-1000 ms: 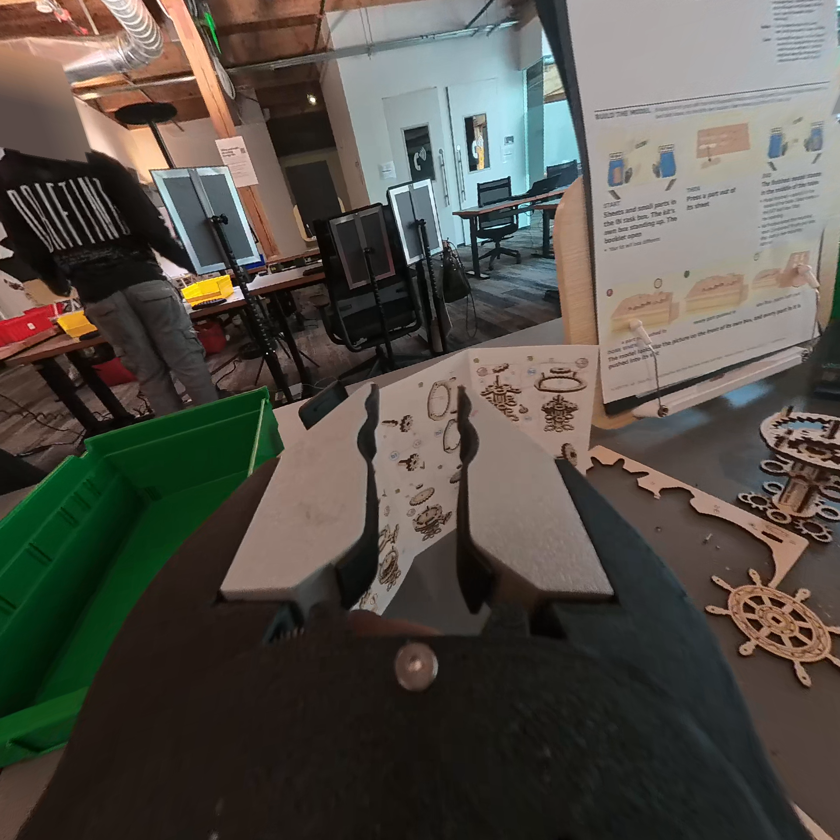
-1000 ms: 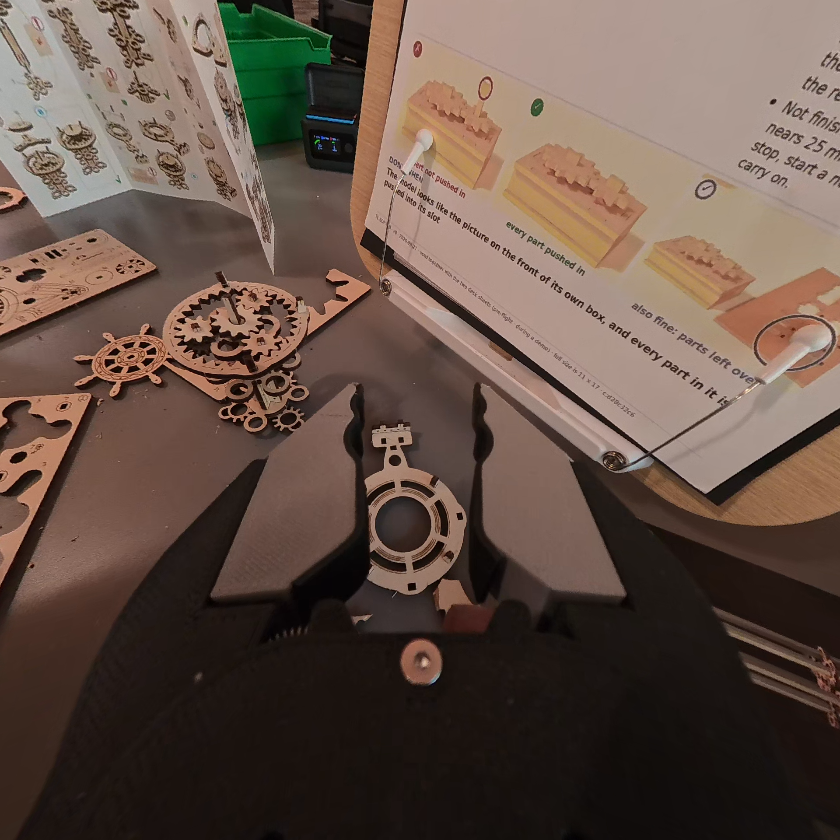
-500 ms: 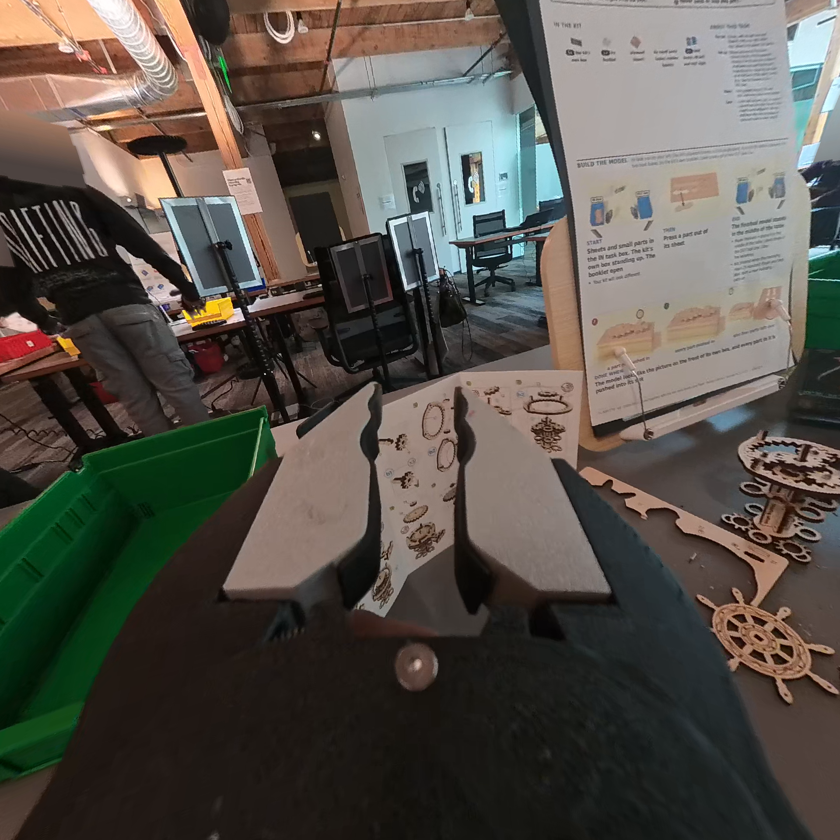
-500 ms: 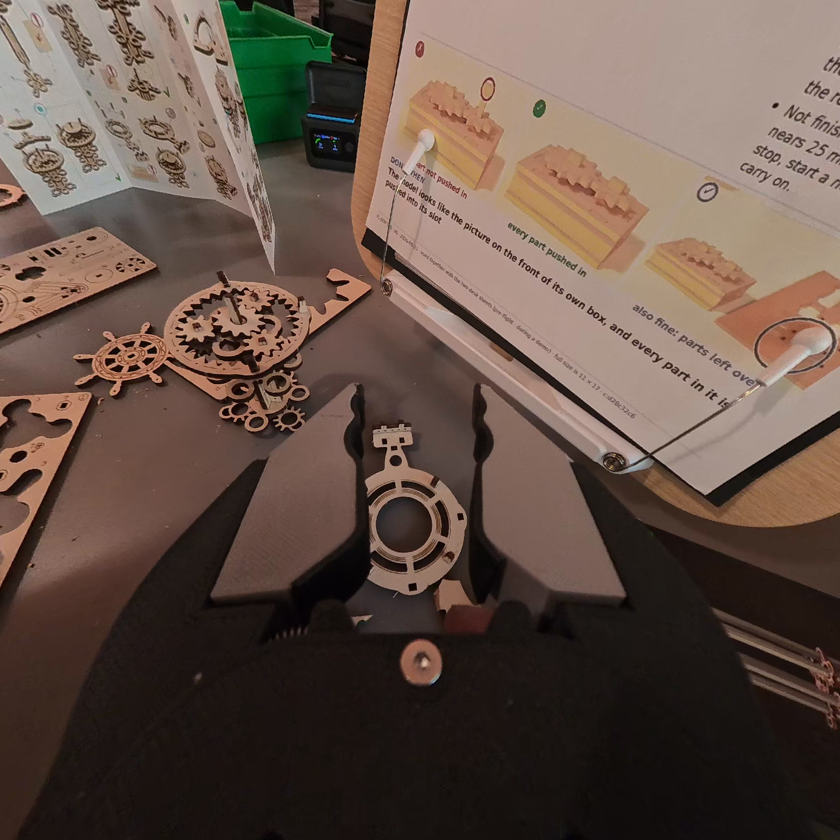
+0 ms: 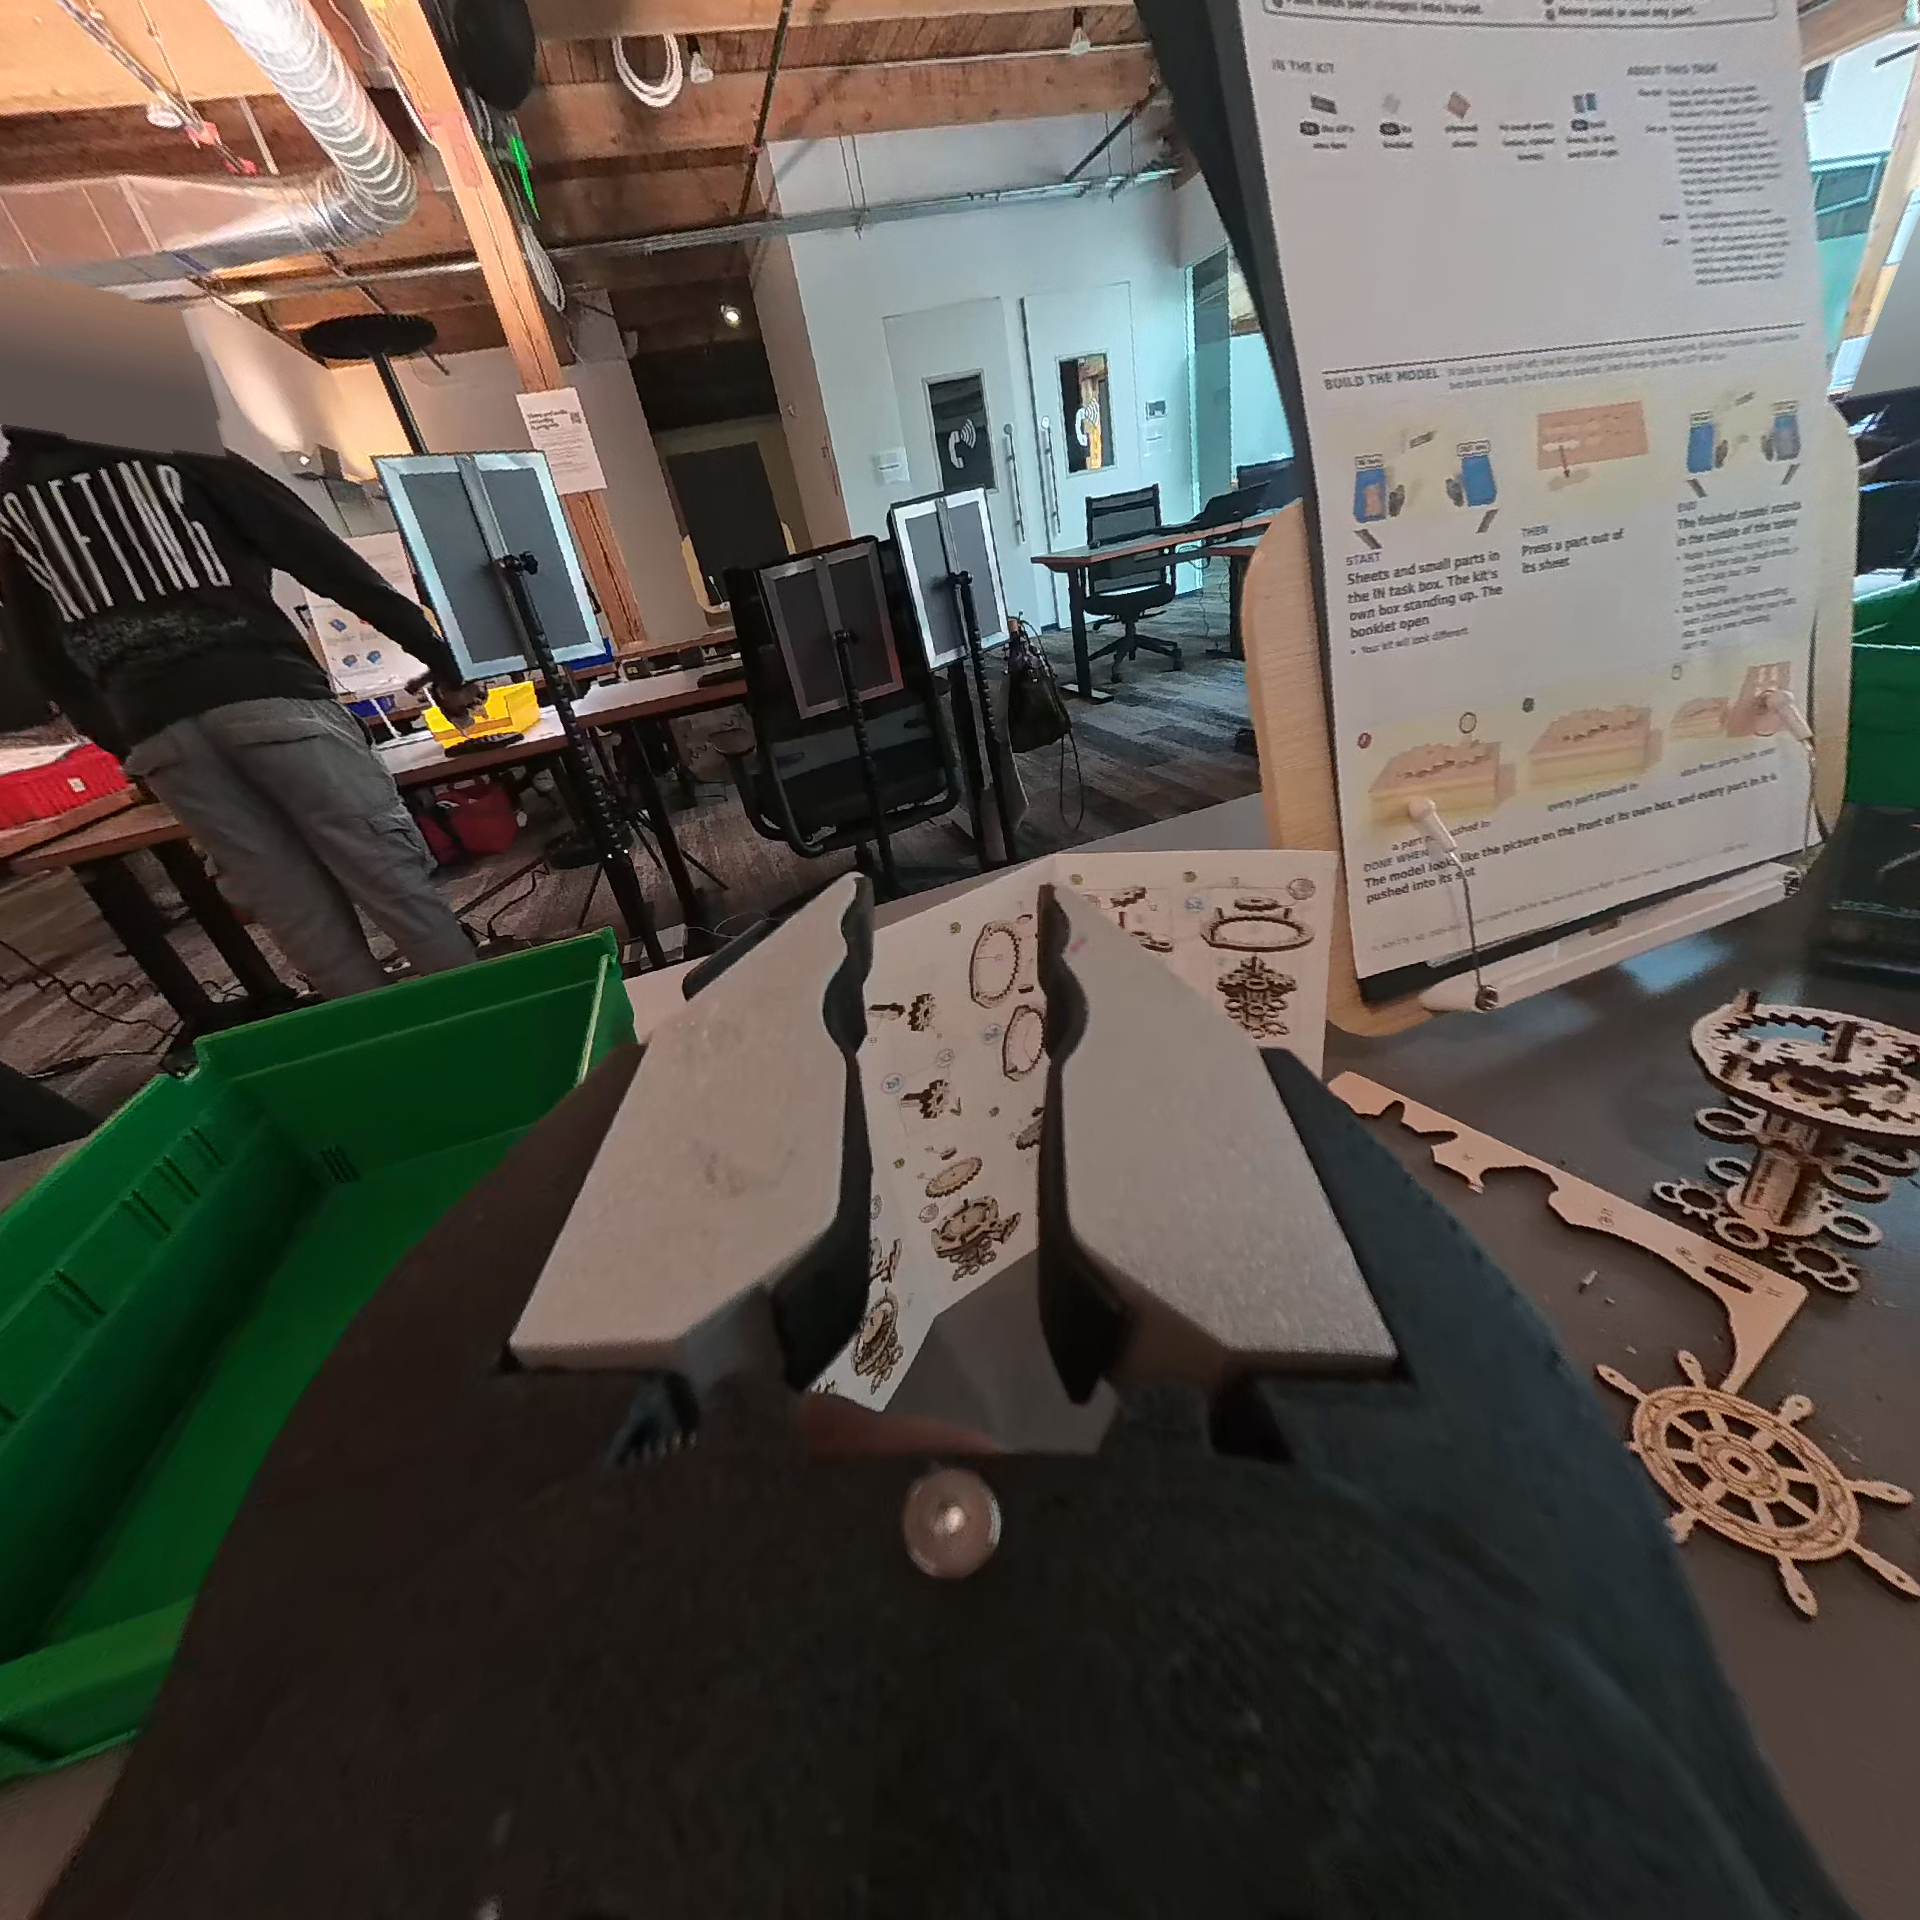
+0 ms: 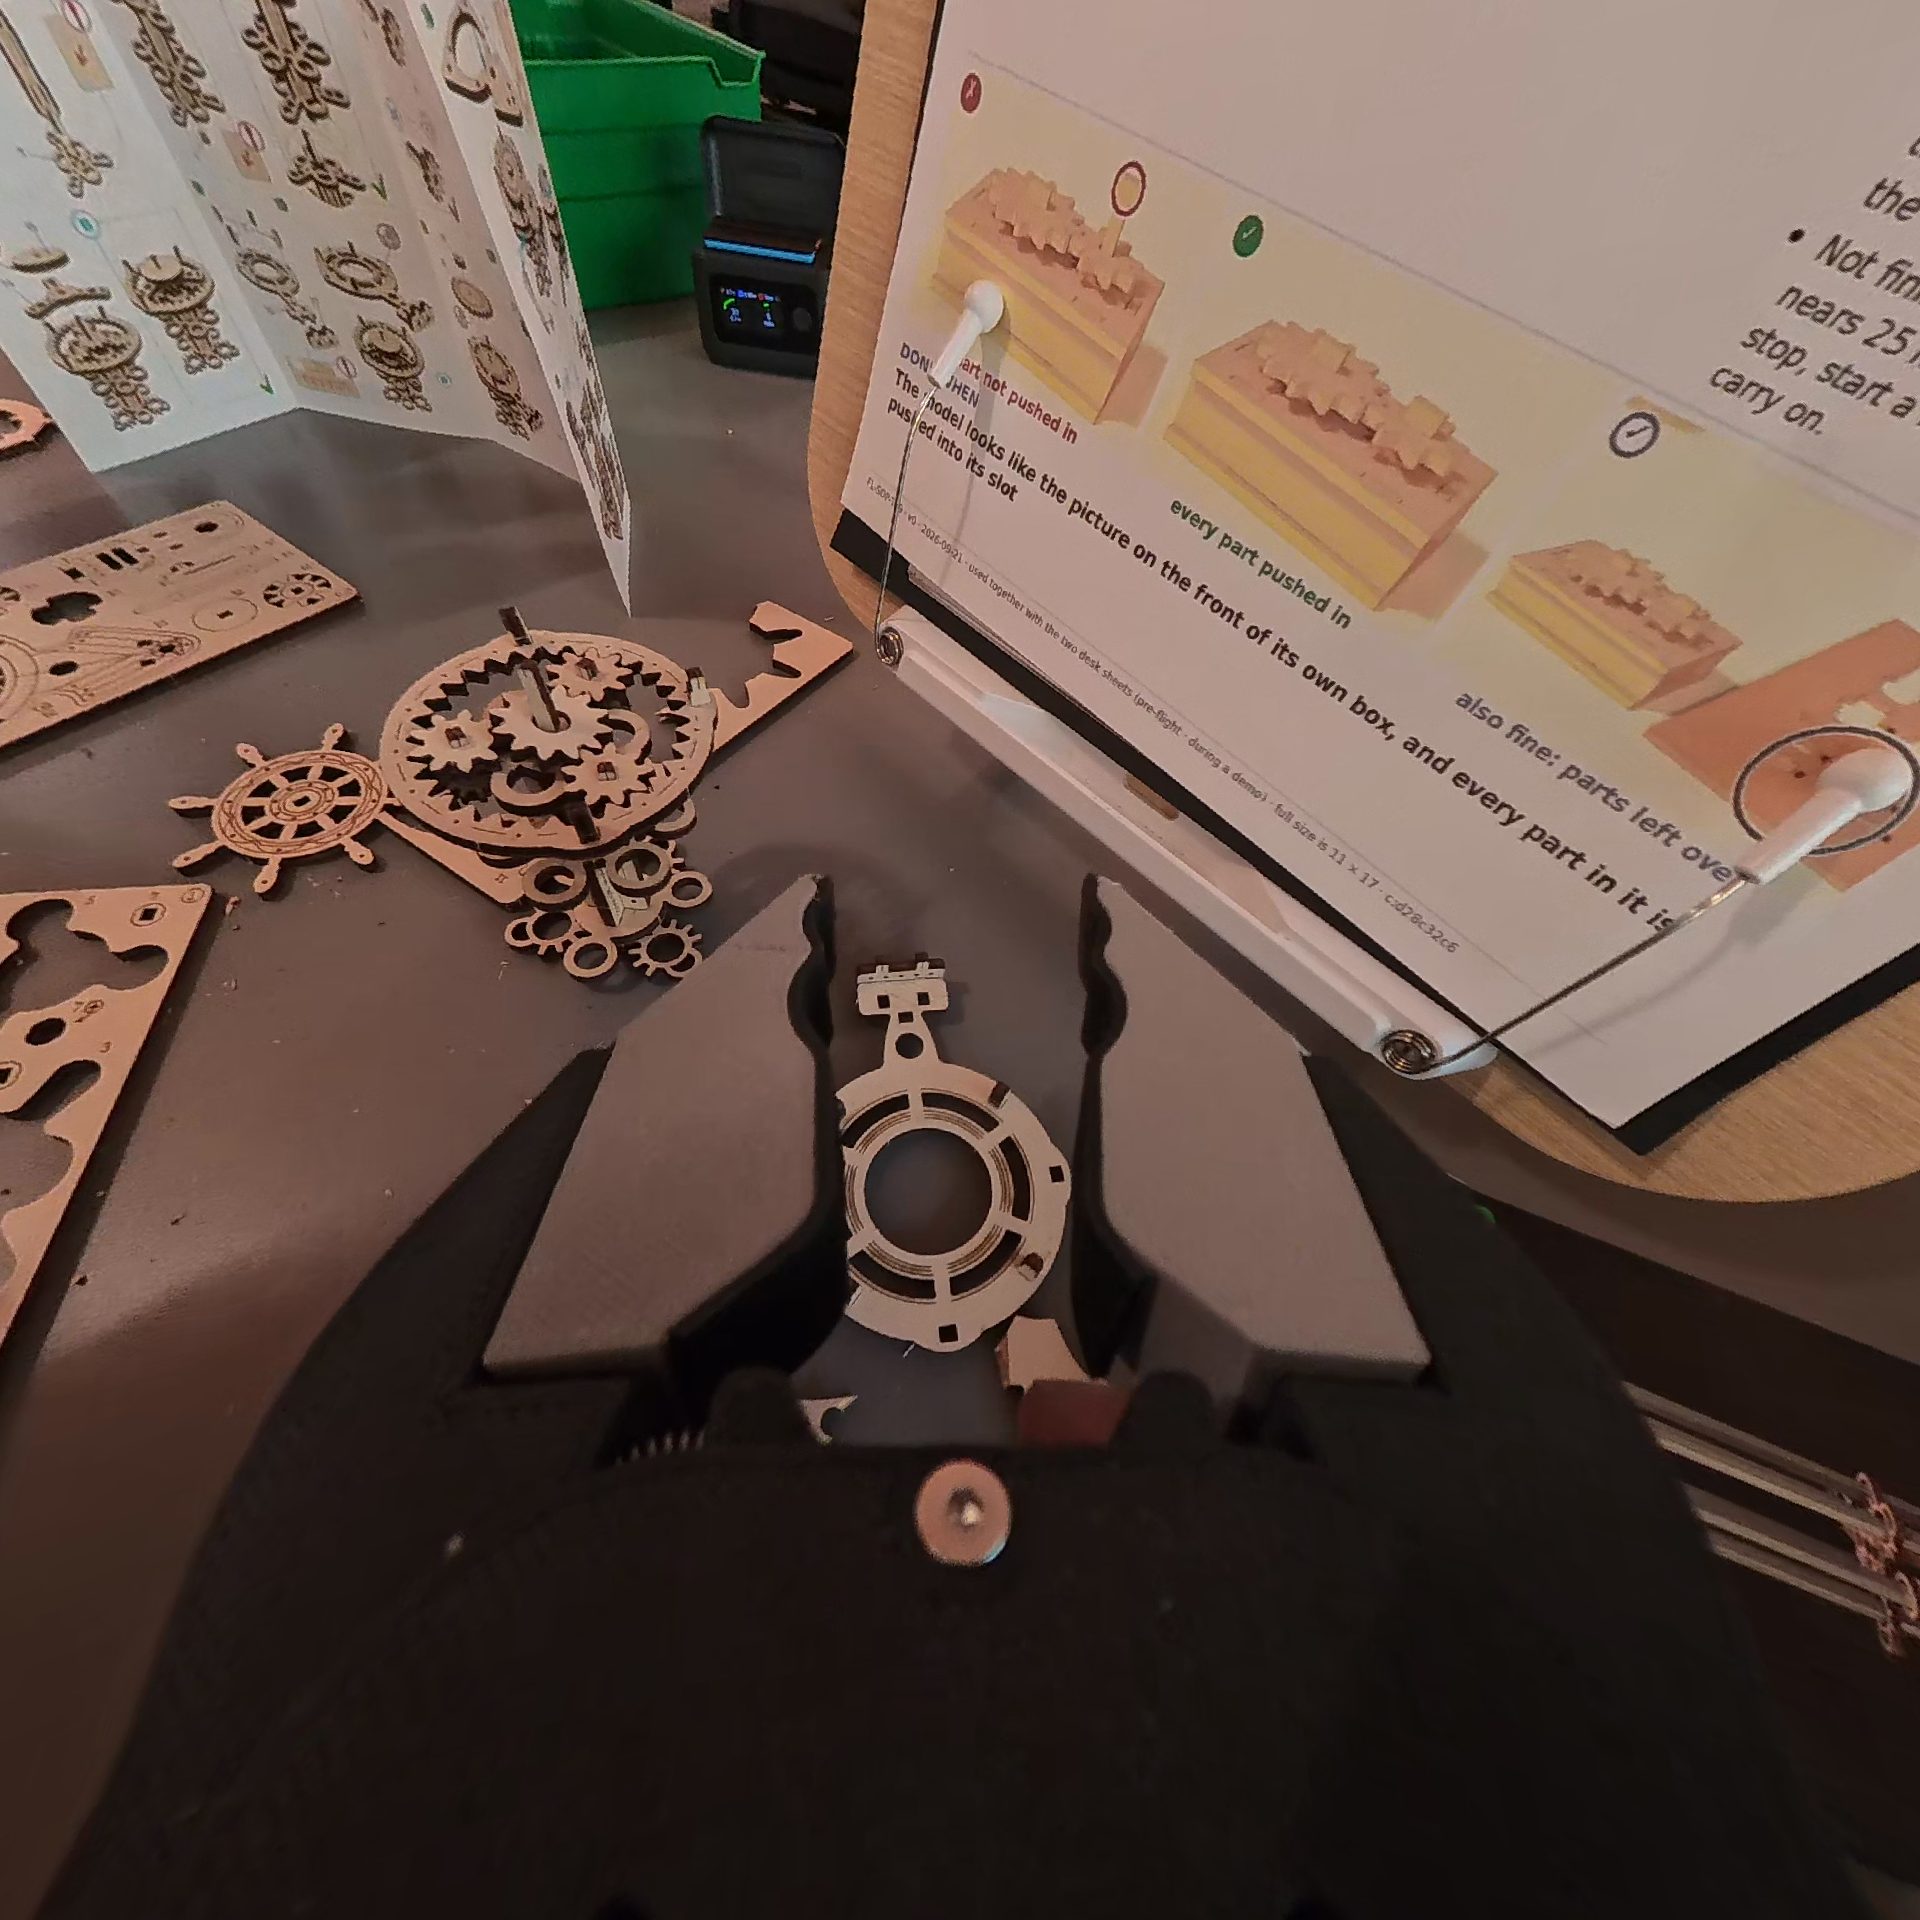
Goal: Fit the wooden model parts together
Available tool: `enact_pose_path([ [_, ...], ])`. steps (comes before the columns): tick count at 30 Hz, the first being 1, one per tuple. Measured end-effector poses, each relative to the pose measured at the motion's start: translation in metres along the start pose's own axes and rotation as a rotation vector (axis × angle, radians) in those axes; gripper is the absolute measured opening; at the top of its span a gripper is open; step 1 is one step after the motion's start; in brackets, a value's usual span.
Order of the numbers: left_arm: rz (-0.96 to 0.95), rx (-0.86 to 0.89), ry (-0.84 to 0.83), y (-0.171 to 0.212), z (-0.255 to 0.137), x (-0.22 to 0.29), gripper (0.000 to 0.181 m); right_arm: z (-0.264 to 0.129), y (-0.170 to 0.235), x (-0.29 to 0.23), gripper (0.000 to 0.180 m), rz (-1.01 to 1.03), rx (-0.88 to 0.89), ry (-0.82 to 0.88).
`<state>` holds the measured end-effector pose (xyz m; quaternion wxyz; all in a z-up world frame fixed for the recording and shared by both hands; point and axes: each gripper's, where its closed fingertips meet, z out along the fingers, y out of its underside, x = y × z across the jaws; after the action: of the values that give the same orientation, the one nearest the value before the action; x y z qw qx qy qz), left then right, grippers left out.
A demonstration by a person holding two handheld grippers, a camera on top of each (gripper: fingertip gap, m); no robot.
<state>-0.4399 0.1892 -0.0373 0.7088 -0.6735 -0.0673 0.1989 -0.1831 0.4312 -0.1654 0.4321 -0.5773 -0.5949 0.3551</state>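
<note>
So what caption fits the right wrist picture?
Right claw holding a round wooden ring piece, gear model waiting nearby.

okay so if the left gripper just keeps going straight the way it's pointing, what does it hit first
Most likely the folded booklet, which stands right behind the gap of the empty left gripper. Nothing shows between them, though depth is hard to judge.

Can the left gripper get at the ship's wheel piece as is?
Probably yes. The left gripper is open and empty, and the ship's wheel lies flat on bare table to its right with nothing on top; the cut sheet sits just beyond.
</note>
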Motion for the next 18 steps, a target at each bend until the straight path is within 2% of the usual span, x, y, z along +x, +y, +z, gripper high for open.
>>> enact_pose_path([
  [12,-0.009,-0.008,-0.047,0.001,-0.004,-0.018,0.027,-0.002,-0.003,-0.011,0.044,-0.005,-0.009,-0.034],
  [18,-0.025,-0.011,-0.022,0.002,-0.001,-0.011,0.027,-0.008,-0.012,-0.019,0.044,-0.042,0.009,-0.045],
])
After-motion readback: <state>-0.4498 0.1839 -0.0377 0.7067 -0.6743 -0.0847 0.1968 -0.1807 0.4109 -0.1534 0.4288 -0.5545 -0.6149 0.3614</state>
